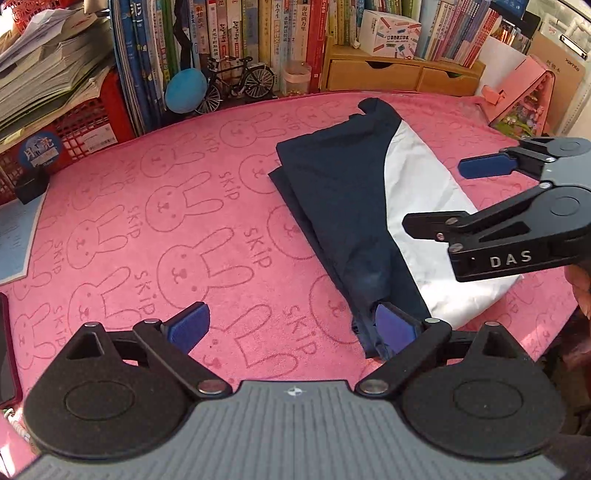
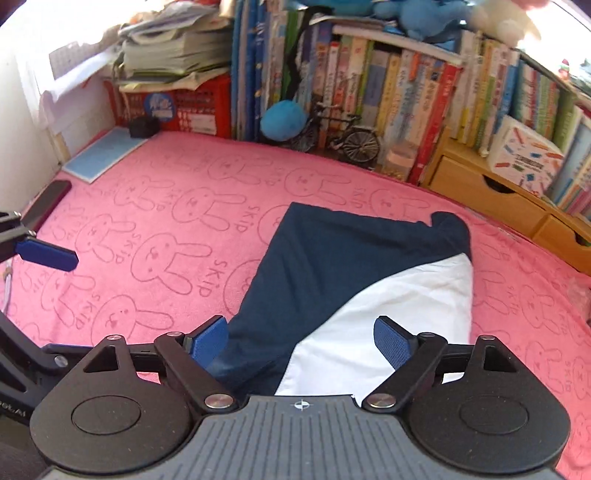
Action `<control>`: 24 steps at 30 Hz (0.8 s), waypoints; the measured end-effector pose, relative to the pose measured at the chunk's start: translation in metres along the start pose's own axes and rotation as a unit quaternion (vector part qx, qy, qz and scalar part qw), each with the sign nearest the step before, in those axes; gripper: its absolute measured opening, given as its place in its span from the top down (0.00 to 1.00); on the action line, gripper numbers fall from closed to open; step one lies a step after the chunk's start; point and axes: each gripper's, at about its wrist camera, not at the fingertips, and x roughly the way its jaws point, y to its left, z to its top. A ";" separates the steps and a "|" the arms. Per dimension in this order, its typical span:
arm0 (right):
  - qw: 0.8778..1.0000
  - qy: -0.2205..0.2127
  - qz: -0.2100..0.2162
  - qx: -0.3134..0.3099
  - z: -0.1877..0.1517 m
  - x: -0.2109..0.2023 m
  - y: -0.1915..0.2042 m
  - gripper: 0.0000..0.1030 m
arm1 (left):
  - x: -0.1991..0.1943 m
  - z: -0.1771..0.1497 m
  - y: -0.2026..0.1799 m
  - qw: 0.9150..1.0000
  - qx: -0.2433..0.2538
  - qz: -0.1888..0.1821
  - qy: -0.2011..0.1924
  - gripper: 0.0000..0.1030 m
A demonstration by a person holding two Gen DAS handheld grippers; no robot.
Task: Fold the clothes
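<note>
A navy and white garment (image 1: 343, 206) lies folded into a long strip on the pink rabbit-print towel (image 1: 155, 229), right of centre. My left gripper (image 1: 291, 328) hangs open above the towel at the strip's near navy end, and its right pad (image 1: 397, 328) overlaps that end without pinching it. My right gripper (image 1: 454, 195) comes in from the right over the white panel, jaws wide apart. In the right wrist view my right gripper (image 2: 301, 341) stands open above the garment (image 2: 332, 266), with nothing between the pads. One blue pad (image 2: 48, 254) of the left gripper shows at the left edge.
Books (image 1: 280, 33), a red crate (image 1: 85, 125) under stacked papers, a model bicycle (image 1: 236, 85) and a blue ball (image 1: 184, 90) line the back. Wooden drawers (image 1: 399, 75) and a pink box (image 1: 532, 96) stand back right. A blue notebook (image 2: 103, 157) lies far left.
</note>
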 end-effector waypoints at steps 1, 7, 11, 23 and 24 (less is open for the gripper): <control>1.000 -0.015 -0.017 0.003 -0.003 -0.013 0.000 0.06 | -0.001 0.004 0.000 1.000 -0.004 -0.019 0.005 0.05; 0.991 -0.072 -0.103 -0.038 -0.017 -0.088 0.007 0.00 | -0.012 0.019 -0.018 0.999 0.014 -0.045 0.012 0.05; 0.998 -0.029 -0.061 -0.018 -0.034 -0.099 0.004 0.00 | -0.018 0.023 -0.042 0.999 0.036 -0.017 0.015 0.01; 1.000 0.010 0.023 -0.016 -0.055 -0.096 -0.035 0.00 | -0.024 0.017 -0.082 0.998 -0.052 -0.021 0.026 0.00; 0.999 0.003 0.033 -0.009 -0.057 -0.097 -0.039 0.00 | -0.025 0.016 -0.083 0.998 -0.058 -0.024 0.027 0.00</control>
